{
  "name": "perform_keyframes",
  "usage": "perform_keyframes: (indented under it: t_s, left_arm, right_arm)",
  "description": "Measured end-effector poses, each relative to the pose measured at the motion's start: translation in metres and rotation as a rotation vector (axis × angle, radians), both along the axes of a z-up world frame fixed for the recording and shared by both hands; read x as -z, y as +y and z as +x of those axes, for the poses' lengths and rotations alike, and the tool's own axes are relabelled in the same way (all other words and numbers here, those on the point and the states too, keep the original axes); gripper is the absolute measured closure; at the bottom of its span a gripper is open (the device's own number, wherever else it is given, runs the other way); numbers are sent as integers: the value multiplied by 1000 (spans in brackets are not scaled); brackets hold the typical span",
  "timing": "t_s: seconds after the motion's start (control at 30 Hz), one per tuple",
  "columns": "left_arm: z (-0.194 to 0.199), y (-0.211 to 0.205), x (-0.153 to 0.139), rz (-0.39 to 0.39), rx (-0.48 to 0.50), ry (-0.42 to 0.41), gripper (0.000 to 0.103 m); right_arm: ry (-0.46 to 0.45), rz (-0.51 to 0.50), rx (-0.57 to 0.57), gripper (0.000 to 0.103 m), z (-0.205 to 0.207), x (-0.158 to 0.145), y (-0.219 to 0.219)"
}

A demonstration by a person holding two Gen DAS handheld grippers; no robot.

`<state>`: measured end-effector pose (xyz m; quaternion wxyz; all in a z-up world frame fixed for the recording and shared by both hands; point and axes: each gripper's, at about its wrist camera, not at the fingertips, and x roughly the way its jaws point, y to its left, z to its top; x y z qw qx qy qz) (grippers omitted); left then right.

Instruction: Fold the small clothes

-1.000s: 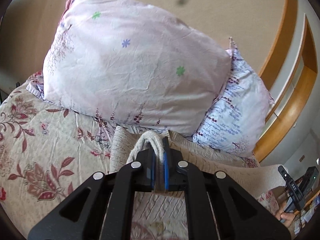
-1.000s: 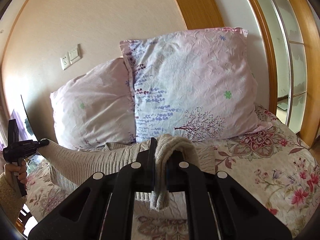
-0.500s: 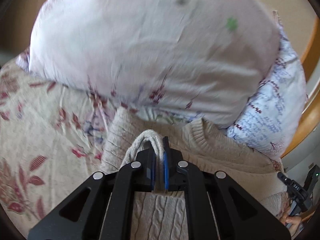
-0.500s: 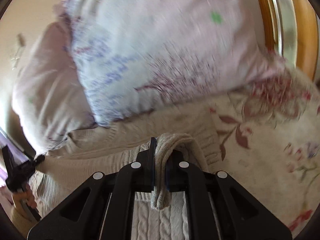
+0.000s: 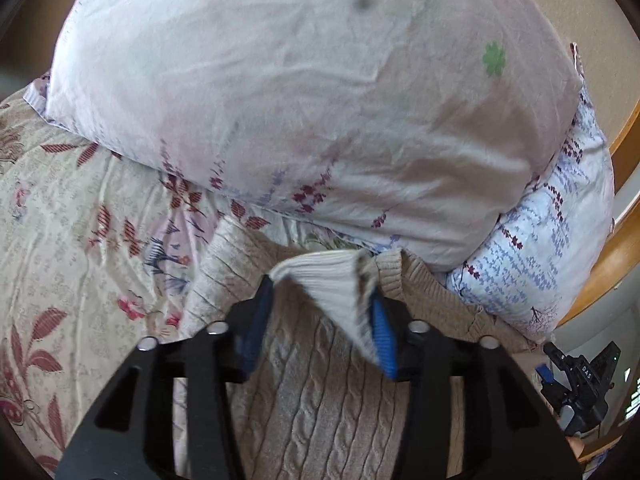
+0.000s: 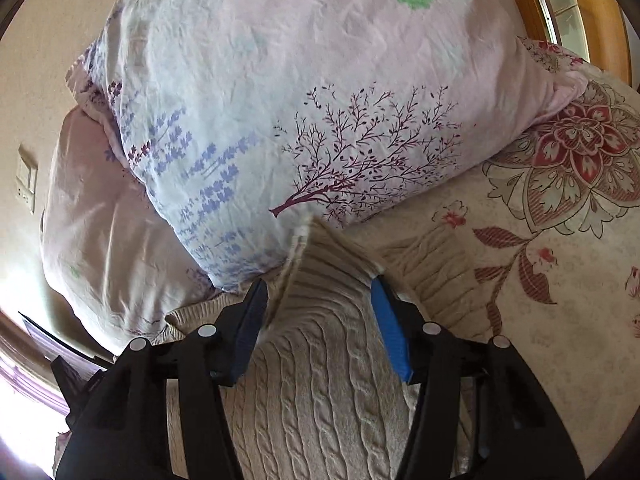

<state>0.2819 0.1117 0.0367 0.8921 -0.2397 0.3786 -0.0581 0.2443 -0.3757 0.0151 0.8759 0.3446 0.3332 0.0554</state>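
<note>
Beige cable-knit sweater (image 5: 320, 400) is seen spread on the floral-printed bedsheet (image 5: 80, 240), its far edge just below the pale pink patterned pillow (image 5: 300, 100). The left gripper (image 5: 322, 312) is observed opening, ribbed fabric loose between its blue pads. The right gripper (image 6: 320, 308) is likewise opening, a ribbed fold draped between unpressed pads.

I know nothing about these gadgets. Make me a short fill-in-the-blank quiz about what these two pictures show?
1. The cable-knit sweater lying on the bed is ____ in colour.
2. The grip pads on the left gripper fingers are ____.
3. On the pillow before the right gripper is printed a purple ____.
4. The bedsheet has a ____ pattern.

Missing words: beige; blue; tree; floral
</note>
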Motion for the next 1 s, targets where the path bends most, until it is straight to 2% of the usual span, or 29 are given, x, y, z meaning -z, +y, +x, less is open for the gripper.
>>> perform_keyframes:
  t_s: [0.2, 0.4, 0.53, 0.77, 1.0]
  left_arm:
    - [-13, 14, -7, -5, -12, -16, 52]
    - [-35, 27, -10, 67, -1, -21, 52]
    - [-41, 37, -2, 105, 4, 15, 48]
    - [-39, 49, 15, 46, 40, 87, 43]
    - [-36, 52, 24, 8, 64, 118, 43]
  right_arm:
    - [-17, -40, 6, 47, -15, -6, -3]
    - [-30, -113, 12, 47, -28, -13, 1]
    - [-32, -153, -69, 47, -31, -17, 20]
    - [-72, -357, -268, 42, -36, -23, 95]
    - [-49, -484, -322, 42, -35, -11, 121]
